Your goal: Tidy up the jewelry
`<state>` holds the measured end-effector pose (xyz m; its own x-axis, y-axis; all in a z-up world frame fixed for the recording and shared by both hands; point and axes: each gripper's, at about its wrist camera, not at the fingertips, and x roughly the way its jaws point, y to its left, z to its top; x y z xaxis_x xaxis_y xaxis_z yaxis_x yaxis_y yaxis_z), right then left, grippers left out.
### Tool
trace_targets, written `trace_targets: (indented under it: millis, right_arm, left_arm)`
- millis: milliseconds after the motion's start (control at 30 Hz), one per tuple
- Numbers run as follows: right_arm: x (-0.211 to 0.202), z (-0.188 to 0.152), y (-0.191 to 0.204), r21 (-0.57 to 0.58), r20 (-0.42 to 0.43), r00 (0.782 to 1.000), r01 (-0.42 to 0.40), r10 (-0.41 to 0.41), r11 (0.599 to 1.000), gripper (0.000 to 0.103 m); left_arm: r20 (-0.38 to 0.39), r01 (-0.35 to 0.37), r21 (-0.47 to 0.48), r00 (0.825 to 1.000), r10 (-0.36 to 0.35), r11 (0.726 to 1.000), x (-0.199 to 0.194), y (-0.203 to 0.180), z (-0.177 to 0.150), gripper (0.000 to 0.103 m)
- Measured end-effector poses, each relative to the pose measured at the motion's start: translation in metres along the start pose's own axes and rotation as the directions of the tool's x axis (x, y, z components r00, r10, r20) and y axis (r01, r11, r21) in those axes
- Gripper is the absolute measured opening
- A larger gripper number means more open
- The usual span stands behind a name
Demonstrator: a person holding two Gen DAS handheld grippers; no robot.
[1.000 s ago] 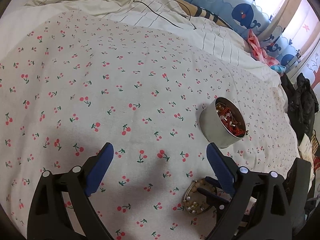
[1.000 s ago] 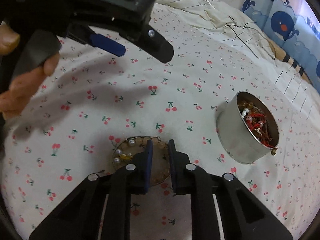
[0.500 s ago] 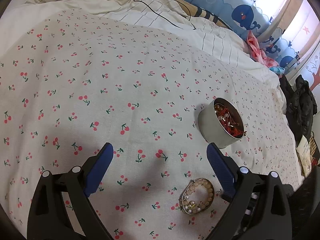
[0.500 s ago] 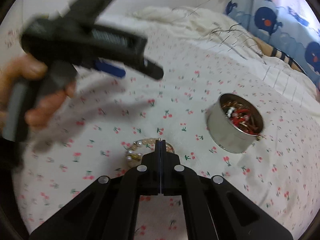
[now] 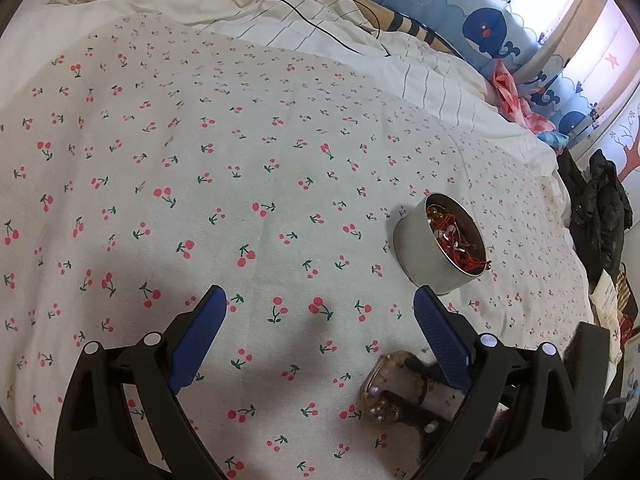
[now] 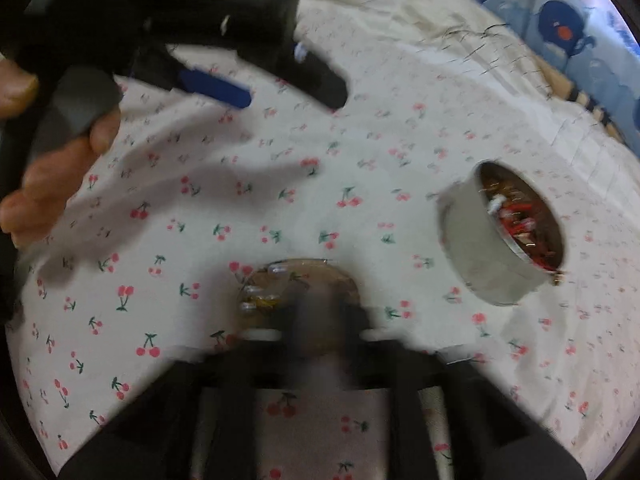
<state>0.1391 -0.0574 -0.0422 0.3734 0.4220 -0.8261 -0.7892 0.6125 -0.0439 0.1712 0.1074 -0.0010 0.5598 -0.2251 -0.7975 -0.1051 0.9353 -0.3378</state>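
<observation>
A round metal tin (image 5: 440, 248) holding red and gold jewelry stands on the cherry-print bedspread; it also shows in the right wrist view (image 6: 504, 240). A beaded bracelet with pearl beads (image 5: 384, 396) lies on the spread near the front, also in the right wrist view (image 6: 280, 288). My left gripper (image 5: 316, 332) is open and empty, hovering left of the tin. My right gripper (image 6: 316, 312) is at the bracelet, its fingers over it; the view is blurred, so I cannot tell whether it is shut on it.
The cherry-print bedspread (image 5: 200, 160) covers the bed. A rumpled striped cream duvet (image 5: 280, 12) with a black cable lies at the back. A whale-print curtain (image 5: 480, 28), pink cloth (image 5: 516, 100) and dark clothing (image 5: 600, 208) are at the right edge.
My right gripper, which had shut and pulled back from the bracelet, has moved down onto it again, with motion blur. My left gripper has stayed open and drifted slightly.
</observation>
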Motion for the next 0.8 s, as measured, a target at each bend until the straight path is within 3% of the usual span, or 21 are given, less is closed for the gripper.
trace_targets:
  millis: [200, 467, 733, 800]
  right_arm:
    - [-0.008, -0.002, -0.001, 0.024, 0.032, 0.999, -0.008, 0.008, 1.0, 0.039]
    - [0.0, -0.006, -0.004, 0.037, -0.005, 1.0, 0.014, -0.014, 0.999, 0.041]
    - [-0.022, -0.028, -0.038, 0.259, 0.06, 0.997, -0.067, 0.053, 0.964, 0.044]
    - [-0.021, -0.031, -0.049, 0.31, 0.052, 0.999, -0.029, 0.013, 0.95, 0.044]
  left_arm:
    - [-0.003, 0.006, -0.006, 1.0, -0.006, 1.0, -0.001, 0.0, -0.001, 0.091]
    - [-0.008, 0.005, -0.007, 1.0, -0.005, 1.0, -0.001, 0.0, 0.0, 0.091]
    - [-0.008, 0.008, -0.016, 1.0, -0.008, 1.0, 0.0, 0.001, 0.0, 0.091]
    - [-0.01, 0.007, -0.013, 1.0, -0.008, 1.0, 0.0, 0.001, 0.0, 0.091]
